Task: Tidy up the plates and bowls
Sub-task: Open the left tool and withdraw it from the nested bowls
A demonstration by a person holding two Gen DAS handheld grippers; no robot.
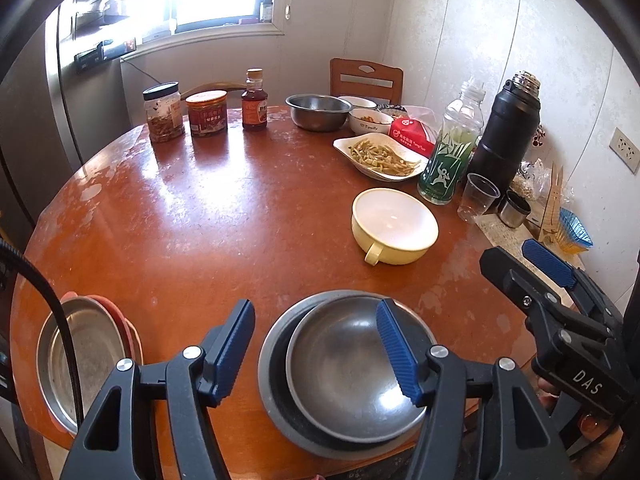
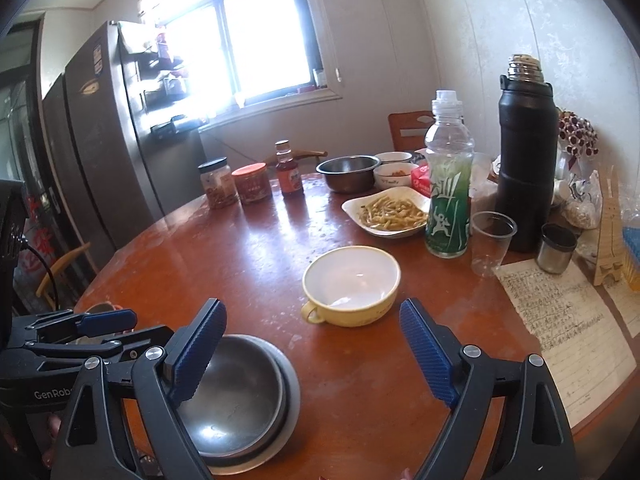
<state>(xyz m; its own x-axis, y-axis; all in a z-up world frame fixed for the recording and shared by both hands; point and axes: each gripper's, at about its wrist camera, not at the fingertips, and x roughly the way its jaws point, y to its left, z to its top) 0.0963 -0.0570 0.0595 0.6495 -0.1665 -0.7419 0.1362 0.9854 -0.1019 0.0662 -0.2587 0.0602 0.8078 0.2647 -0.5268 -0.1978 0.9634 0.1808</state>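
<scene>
Two grippers: left gripper (image 1: 316, 350) and right gripper (image 2: 312, 354), fingers spread, nothing pinched.
Steel bowl (image 1: 344, 364): nested in grey plate (image 1: 272, 364) at counter (image 1: 208, 220) near edge, under left fingers, right pad over its rim.
Yellow bowl (image 2: 352, 286): ahead of right fingers, apart.

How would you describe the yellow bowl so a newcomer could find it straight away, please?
On the round wooden table, look just in front of the green-labelled bottle and the plate of yellow-green vegetable strips. The yellow bowl stands alone there: white inside, empty, with a small loop handle, unlike the steel bowls nearby.
</scene>
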